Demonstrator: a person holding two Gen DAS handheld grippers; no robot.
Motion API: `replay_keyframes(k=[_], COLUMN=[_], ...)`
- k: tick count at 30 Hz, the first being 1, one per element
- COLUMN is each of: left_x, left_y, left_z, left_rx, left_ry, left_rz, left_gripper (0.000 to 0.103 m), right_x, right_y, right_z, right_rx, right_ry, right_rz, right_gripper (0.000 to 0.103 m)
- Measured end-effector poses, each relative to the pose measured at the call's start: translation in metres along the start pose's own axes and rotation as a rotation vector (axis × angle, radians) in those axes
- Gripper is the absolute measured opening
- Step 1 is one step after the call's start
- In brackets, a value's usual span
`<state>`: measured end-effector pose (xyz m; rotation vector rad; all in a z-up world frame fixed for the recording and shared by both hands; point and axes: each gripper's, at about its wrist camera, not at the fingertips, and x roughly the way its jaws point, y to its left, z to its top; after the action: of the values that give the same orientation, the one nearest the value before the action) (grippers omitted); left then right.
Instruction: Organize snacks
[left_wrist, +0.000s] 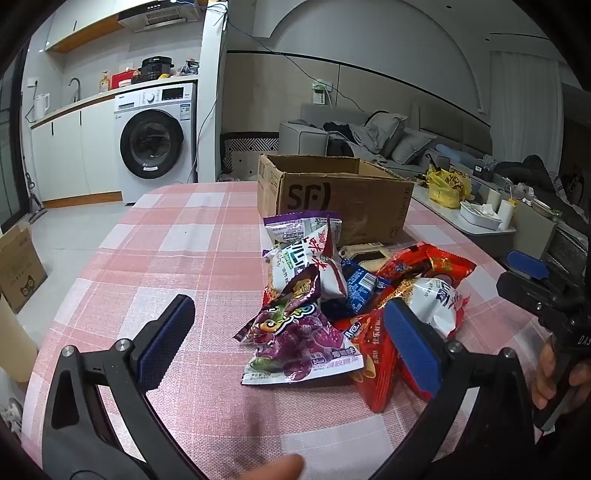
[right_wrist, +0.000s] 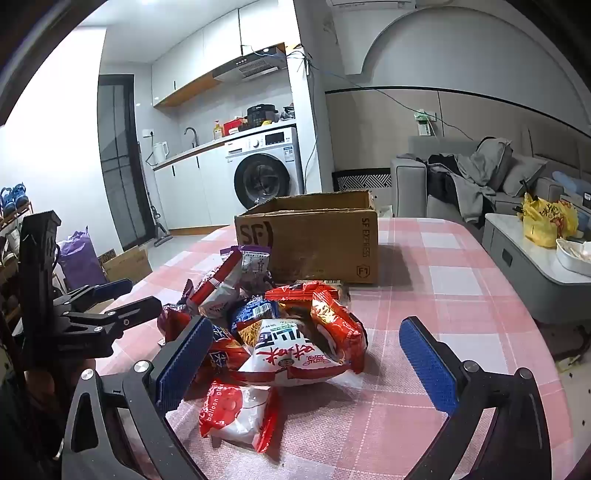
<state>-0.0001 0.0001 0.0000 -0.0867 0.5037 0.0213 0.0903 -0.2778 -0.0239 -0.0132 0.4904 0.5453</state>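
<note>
A pile of snack packets lies on the pink checked tablecloth (left_wrist: 177, 258) in front of an open cardboard box (left_wrist: 343, 199). My left gripper (left_wrist: 291, 332) is open and empty, its jaws straddling a purple packet (left_wrist: 295, 339) at the pile's near edge. My right gripper (right_wrist: 314, 354) is open and empty around a white and red packet (right_wrist: 291, 350); it also shows in the left wrist view (left_wrist: 528, 273). A red and white packet (right_wrist: 236, 410) lies nearest. The box (right_wrist: 314, 243) stands behind the pile.
A low side table (right_wrist: 524, 266) with a yellow bag (right_wrist: 546, 221) stands right of the table. A grey sofa (left_wrist: 369, 136) is behind. A washing machine (left_wrist: 155, 140) and counter are far left. A cardboard box (left_wrist: 18, 269) sits on the floor.
</note>
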Motion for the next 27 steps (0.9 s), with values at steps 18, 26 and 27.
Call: replay_keyframes(k=[18,26,27], left_x=[0.0032,0.0032,0.0030], left_y=[0.0009,0.0005,0.0006], left_z=[0.0017,0.0018,0.0016], left_rx=[-0.019,-0.019,-0.020], left_ry=[0.016,0.016,0.016], left_rz=[-0.001,0.000,0.000], left_gripper=[0.102,0.102,0.102], right_x=[0.0002,0.0001,0.0002], right_y=[0.0008,0.0014,0.0015], right_z=[-0.0003,-0.0002,-0.0002], right_rx=[-0.004,-0.006,-0.006], right_ry=[-0.001,-0.003,-0.003], right_rz=[-0.002,-0.001,-0.002], right_gripper=[0.103,0.103,0.103])
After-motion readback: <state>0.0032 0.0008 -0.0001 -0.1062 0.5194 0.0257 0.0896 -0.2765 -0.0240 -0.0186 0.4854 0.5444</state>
